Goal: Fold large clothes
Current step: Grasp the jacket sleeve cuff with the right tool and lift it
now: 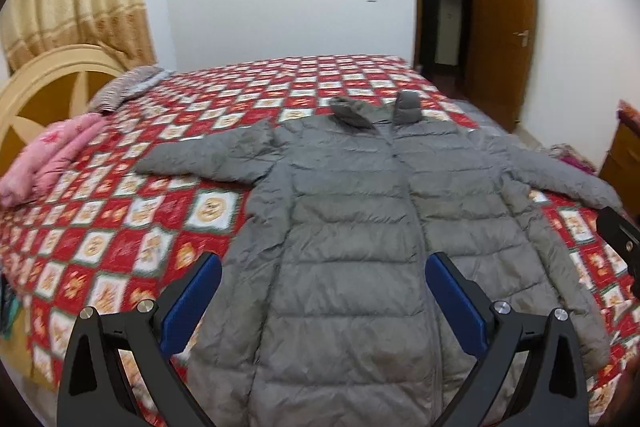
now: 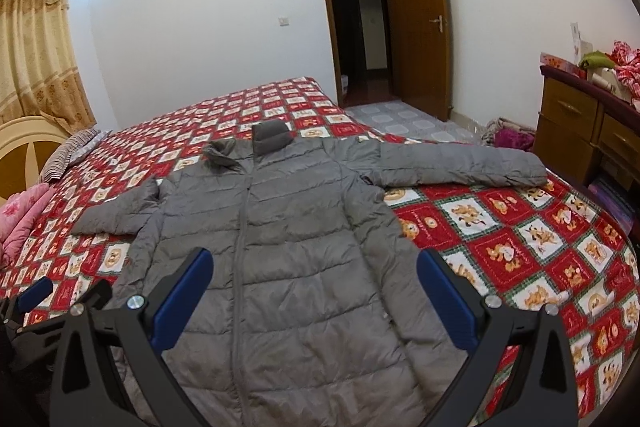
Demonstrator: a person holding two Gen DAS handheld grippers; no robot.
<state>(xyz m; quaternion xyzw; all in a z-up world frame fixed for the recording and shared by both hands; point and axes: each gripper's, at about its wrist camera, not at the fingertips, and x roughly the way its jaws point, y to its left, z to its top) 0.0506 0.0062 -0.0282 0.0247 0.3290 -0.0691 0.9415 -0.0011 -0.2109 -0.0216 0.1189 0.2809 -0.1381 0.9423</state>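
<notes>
A long grey puffer coat (image 1: 352, 227) lies flat and face up on the bed, zipped, sleeves spread to both sides, collar at the far end. It also shows in the right wrist view (image 2: 280, 247). My left gripper (image 1: 323, 267) is open and empty, above the coat's lower half. My right gripper (image 2: 314, 263) is open and empty, also above the lower half. The left gripper's blue finger (image 2: 36, 293) shows at the left edge of the right wrist view. Part of the right gripper's black body (image 1: 620, 243) shows at the right edge of the left wrist view.
The bed has a red and white checked quilt (image 1: 120, 227). A pink folded blanket (image 1: 48, 163) and a striped pillow (image 1: 124, 87) lie by the headboard. A wooden dresser (image 2: 580, 135) stands right of the bed. An open door (image 2: 416, 23) is at the back.
</notes>
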